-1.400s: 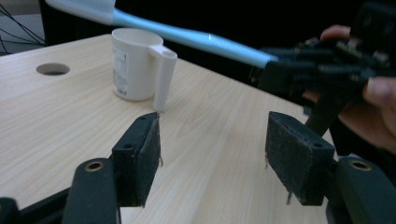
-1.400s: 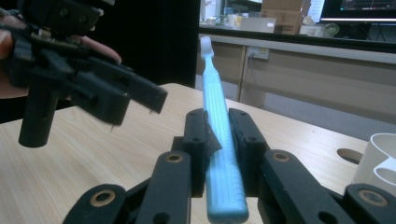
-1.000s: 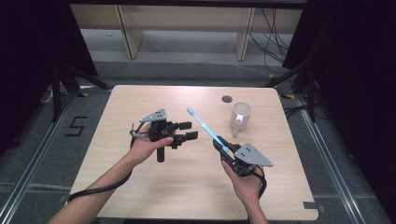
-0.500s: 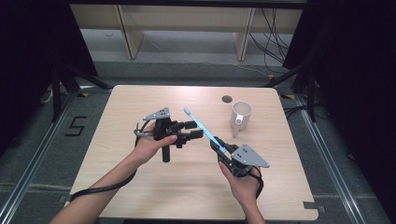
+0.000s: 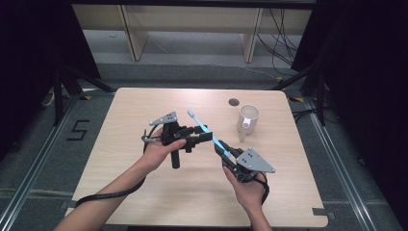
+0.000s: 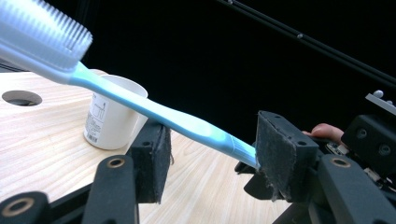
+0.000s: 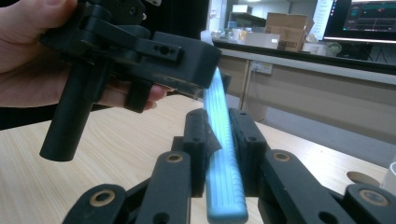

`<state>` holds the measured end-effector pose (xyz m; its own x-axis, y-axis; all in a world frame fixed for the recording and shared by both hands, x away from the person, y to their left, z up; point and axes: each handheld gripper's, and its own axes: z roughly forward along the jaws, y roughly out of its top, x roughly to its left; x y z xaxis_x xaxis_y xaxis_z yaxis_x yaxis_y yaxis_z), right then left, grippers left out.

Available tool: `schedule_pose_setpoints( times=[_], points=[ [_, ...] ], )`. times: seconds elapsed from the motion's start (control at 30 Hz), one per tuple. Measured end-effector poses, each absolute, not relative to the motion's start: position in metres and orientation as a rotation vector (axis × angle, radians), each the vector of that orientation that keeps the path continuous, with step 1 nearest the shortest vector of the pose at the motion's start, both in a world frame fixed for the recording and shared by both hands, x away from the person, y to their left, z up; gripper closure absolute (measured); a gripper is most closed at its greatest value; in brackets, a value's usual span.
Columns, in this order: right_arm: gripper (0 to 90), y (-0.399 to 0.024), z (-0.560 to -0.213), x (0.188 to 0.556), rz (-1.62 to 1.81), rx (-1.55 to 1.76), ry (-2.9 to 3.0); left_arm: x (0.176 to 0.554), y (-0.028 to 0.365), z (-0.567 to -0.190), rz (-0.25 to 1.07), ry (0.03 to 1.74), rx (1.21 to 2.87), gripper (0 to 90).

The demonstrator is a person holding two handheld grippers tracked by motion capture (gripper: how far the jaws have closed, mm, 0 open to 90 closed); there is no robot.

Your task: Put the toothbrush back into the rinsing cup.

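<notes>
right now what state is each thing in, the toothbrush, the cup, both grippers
light blue plastic toothbrush: off the table, clamped at its handle end, head up and pointing away
white paper cup: upright on the table, untouched, contents not visible
right gripper: shut on the toothbrush handle
left gripper: open, jaws either side of the handle, not closed on it

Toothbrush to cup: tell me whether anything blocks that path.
Nothing visible does. The toothbrush, shut in the right tool, passes between the left tool's open jaws; bare table separates it from the cup.
</notes>
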<state>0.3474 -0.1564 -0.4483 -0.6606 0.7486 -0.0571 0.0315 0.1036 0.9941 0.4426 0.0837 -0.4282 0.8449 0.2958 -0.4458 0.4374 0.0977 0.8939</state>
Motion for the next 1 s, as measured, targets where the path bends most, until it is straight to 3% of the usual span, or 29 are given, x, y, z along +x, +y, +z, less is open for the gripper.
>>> schedule_pose_setpoints(
  times=[0.17,0.33,0.67,0.8,1.0],
  points=[
    [78.6,-0.153,-0.448,0.351,1.588,0.727,1.802,0.441,0.082,-0.425,-0.113,0.605,1.495,50.7],
    [78.3,-0.151,-0.449,0.351,1.575,0.731,1.811,0.44,0.08,-0.424,-0.088,0.58,1.475,63.5],
    [76.3,-0.144,-0.455,0.353,1.526,0.734,1.857,0.432,0.076,-0.417,-0.072,0.501,1.483,77.7],
    [70.6,-0.14,-0.458,0.354,1.505,0.757,1.881,0.43,0.074,-0.418,-0.049,0.472,1.509,81.7],
    [54.5,-0.144,-0.458,0.354,1.519,0.812,1.928,0.429,0.076,-0.416,0.059,0.457,1.559,82.4]
  ],
)
